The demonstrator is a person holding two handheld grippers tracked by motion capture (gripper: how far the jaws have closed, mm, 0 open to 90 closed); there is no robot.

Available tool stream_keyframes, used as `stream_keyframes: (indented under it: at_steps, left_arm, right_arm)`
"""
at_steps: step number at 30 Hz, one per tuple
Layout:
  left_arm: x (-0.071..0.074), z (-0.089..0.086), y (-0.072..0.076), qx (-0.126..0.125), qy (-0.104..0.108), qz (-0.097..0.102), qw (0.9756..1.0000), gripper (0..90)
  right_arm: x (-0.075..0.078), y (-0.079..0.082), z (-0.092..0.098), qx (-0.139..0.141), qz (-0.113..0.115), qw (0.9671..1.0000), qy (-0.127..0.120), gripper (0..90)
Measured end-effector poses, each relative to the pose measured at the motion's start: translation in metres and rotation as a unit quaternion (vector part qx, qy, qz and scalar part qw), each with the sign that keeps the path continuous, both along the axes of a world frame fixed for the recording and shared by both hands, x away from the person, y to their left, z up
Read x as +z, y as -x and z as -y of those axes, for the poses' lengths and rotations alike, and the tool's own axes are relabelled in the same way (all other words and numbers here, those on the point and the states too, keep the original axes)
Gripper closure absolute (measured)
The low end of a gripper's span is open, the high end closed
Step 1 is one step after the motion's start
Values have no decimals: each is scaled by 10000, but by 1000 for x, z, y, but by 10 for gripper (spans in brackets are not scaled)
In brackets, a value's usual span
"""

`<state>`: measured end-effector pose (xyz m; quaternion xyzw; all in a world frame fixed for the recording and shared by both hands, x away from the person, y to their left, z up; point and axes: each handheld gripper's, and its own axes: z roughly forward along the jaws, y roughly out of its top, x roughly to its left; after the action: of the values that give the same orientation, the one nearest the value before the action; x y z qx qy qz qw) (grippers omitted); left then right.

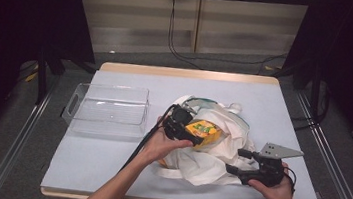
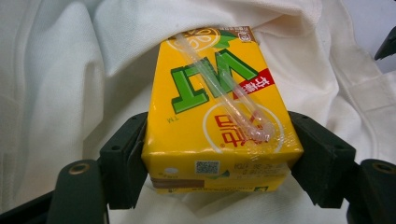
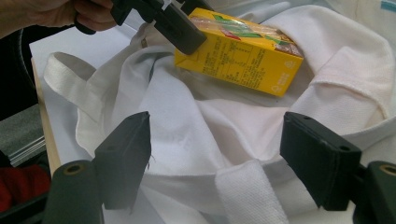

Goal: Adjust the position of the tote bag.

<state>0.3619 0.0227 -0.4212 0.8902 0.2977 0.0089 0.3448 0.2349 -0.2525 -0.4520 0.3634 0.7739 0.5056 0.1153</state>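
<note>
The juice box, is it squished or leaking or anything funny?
Nothing stands out. The juice box looks whole and dry, its straw sealed on the front. The left tongs hold it by its sides above the crumpled white bag.

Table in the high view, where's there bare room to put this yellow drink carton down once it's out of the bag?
The clear plastic bin at the left is empty. The table is bare along its far edge behind the white cloth bag, and in the near left corner below the bin. The middle is crowded: bag, yellow drink carton, left gripper clamped on it, right gripper at the bag's edge.
</note>
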Motion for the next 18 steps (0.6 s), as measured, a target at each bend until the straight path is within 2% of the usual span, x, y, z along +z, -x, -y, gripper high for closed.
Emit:
stream_keyframes:
  at_steps: [8,11,12,16,18]
  left_arm:
    - [6,-11,5,97,-6,-183,9998,278]
    - [7,-15,6,75,-115,-290,9995,278]
    - [7,-16,6,86,-165,-293,9994,278]
    - [2,-17,7,189,-123,-415,9989,277]
    - [1,-17,8,197,-136,-372,9990,277]
  right_arm:
    - [-1,1,-1,15,-22,10000,15,242]
    - [-1,0,-1,17,-32,10000,12,241]
    - [-1,0,-1,14,-38,10000,14,241]
    - [-1,0,-2,9,-41,10000,19,241]
    - [-1,-1,-2,23,-60,10000,24,241]
